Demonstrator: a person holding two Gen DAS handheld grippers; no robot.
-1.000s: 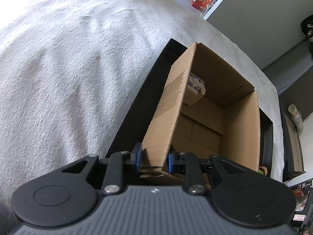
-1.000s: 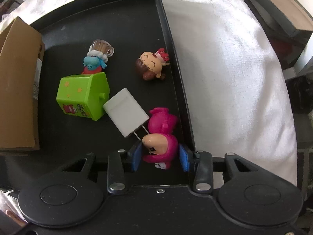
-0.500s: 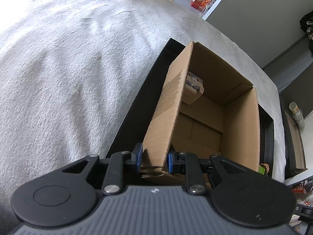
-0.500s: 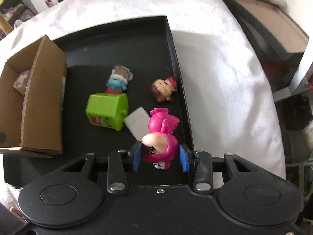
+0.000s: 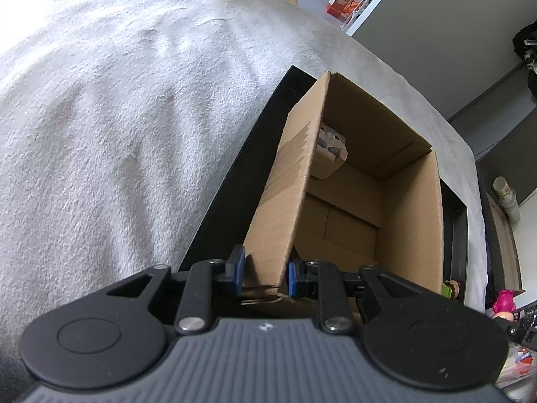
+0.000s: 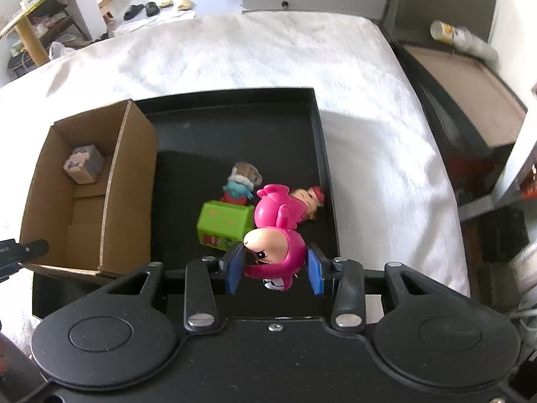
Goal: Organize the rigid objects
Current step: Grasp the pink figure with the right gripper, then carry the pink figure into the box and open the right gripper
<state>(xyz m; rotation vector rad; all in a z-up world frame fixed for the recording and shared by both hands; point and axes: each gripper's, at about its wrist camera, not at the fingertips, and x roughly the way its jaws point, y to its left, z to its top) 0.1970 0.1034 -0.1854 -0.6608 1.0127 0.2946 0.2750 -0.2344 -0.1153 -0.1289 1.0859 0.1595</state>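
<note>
Right wrist view: you are gripping a pink figurine [image 6: 273, 235] above a black tray [image 6: 235, 107] on white bedding [image 6: 268, 53]; your left gripper [image 5: 265, 273] is clamping the cardboard box [image 5: 285, 198] wall

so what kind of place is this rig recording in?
Likely a home bedroom: the black tray sits on a white fleecy blanket that looks like a bed cover, slippers lie on the floor beyond, and a gold-legged shelf holds household clutter.
</note>
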